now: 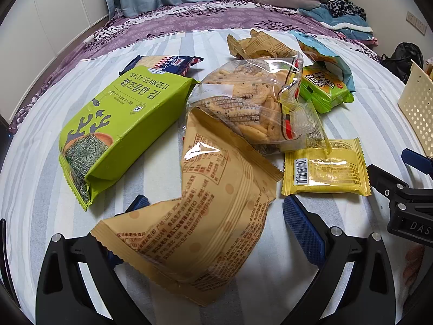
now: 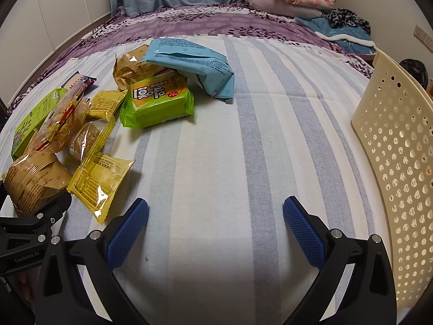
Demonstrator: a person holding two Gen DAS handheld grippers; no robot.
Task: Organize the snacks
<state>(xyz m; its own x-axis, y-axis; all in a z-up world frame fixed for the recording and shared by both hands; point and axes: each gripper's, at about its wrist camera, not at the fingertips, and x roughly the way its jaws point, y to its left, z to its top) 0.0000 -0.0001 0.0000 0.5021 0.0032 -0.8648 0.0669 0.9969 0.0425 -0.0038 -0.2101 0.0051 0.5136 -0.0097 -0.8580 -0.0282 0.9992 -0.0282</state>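
Tongs first: my left tongs (image 1: 216,216) stand wide apart, and a tan snack bag (image 1: 205,216) lies between the fingers; the left pad is mostly hidden behind the bag, so I cannot tell whether it touches, and the right pad stands clear of it. My right tongs (image 2: 216,223) are spread just as wide over bare striped sheet (image 2: 216,149), holding nothing and touching nothing.

Everything sits on a bed. I count two tan bags, the near one and a second tan bag (image 1: 257,44) at the far side of the pile. I count two flat yellow packets (image 2: 98,181), one near and one (image 2: 107,103) farther back, plus one yellow-edged clear packet (image 2: 86,138) with a round cake inside. There is one green seaweed pack (image 1: 119,124), one clear bag of biscuits (image 1: 254,103) leaning over the near tan bag, one green square pack (image 2: 158,103), one light blue bag (image 2: 194,62) resting on its far edge, and one dark blue cracker pack (image 1: 165,63) behind the seaweed.

One cream perforated basket (image 2: 400,162) stands at the right, well apart from the pile.
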